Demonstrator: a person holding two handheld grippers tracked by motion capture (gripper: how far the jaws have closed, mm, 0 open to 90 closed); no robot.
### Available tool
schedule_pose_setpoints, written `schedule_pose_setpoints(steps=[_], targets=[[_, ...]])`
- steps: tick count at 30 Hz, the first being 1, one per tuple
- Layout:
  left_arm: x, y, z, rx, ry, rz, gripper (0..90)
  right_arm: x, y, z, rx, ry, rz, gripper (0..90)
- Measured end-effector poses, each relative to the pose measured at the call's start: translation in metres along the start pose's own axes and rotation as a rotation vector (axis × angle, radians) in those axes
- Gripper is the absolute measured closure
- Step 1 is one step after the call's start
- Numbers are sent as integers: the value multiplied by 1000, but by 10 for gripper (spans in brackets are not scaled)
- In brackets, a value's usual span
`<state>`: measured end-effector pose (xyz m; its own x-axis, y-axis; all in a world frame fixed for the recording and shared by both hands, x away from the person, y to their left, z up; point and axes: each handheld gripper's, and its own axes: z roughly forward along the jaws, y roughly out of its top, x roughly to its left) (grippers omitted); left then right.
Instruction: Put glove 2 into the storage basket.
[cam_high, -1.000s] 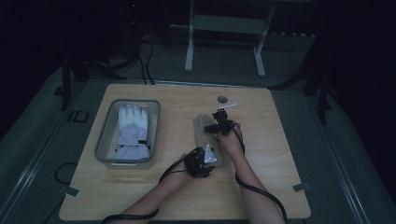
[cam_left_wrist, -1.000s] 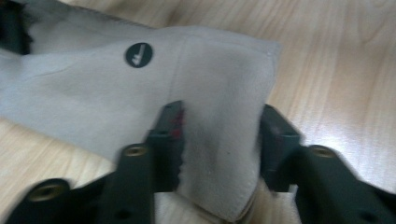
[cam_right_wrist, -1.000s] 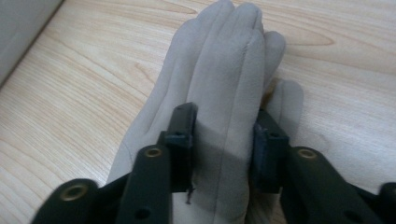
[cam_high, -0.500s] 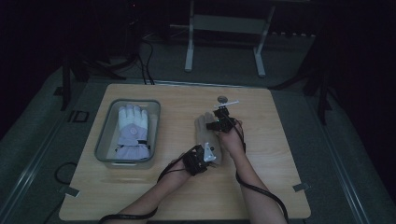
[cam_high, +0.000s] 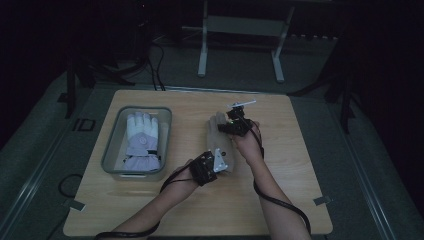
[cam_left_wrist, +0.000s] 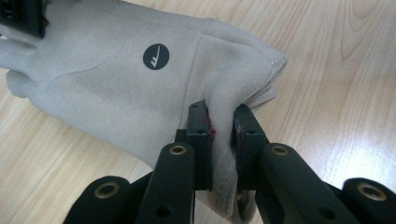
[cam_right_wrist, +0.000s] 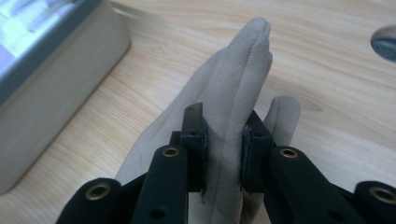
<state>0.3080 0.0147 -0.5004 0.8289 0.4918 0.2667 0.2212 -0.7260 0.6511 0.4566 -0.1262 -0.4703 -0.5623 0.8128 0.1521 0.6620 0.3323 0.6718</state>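
Note:
A beige suede glove (cam_high: 219, 136) with a round dark logo (cam_left_wrist: 156, 56) hangs between both grippers just above the wooden table (cam_high: 295, 165). My left gripper (cam_left_wrist: 222, 135) is shut on the cuff edge, the fabric bunched between its pads. My right gripper (cam_right_wrist: 224, 140) is shut on the glove's fingers (cam_right_wrist: 243, 70), and its jaws have just been closing on them. In the high view the left gripper (cam_high: 225, 167) holds the near end of the glove. The right gripper (cam_high: 227, 127) holds the far end.
A grey tray (cam_high: 112, 145) stands left of the glove, holding a white and lilac glove (cam_high: 141, 137). Its wall (cam_right_wrist: 60, 70) appears close on the left of the right gripper view. A small dark round object (cam_right_wrist: 385, 44) lies on the table beyond.
Both hands have risen a little, and the beige glove has come up off the table with them. The two grippers have drawn slightly away from the table's front edge.

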Motion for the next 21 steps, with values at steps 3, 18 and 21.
schedule_pose_setpoints(steps=[3,18,21], targets=[[4,-3,-10,2,20,-2,808,5,5,-2,-22,18,1,757],[27,-23,-52,20,77,-37,809,54,43,-1,-60,74,-62,761],[32,-29,-58,23,88,-48,809,65,50,3,-58,74,-83,761]])
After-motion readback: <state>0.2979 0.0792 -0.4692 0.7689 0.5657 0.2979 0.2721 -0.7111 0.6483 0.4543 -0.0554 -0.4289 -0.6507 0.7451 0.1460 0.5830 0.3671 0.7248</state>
